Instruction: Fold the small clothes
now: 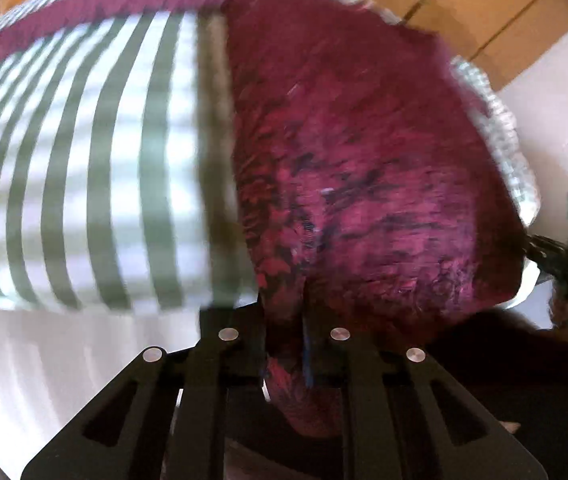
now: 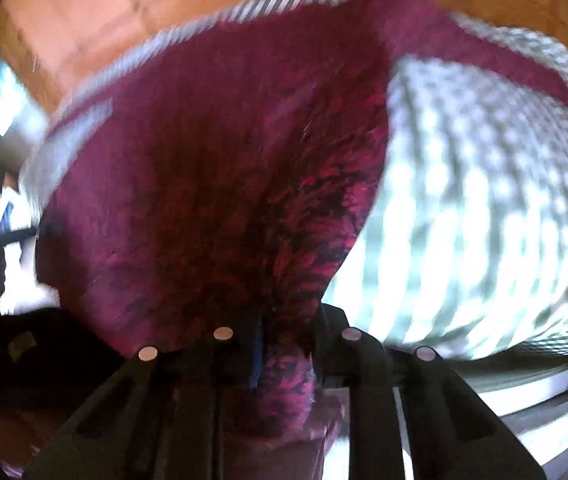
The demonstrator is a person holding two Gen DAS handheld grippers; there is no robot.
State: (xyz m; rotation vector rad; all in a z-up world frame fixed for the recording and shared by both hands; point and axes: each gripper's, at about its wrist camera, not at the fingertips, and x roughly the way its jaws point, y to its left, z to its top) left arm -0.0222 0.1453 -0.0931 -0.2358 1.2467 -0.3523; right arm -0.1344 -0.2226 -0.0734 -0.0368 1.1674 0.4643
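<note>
Both clamped on maroon garment (image 1: 364,160): left gripper (image 1: 284,344) & right gripper (image 2: 288,344) each pinch an edge over striped cloth (image 1: 84,160). Keep grips level, tension even w/ the fold.

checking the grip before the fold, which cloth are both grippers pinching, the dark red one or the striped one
The fuzzy dark red cloth: it bunches between the left gripper and right gripper; the striped cloth lies beneath, unpinched.

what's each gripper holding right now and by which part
Both hold the same maroon fuzzy garment. The left gripper and the right gripper are each shut on a bunched bit of its near edge. Which part of the garment cannot be told.
</note>
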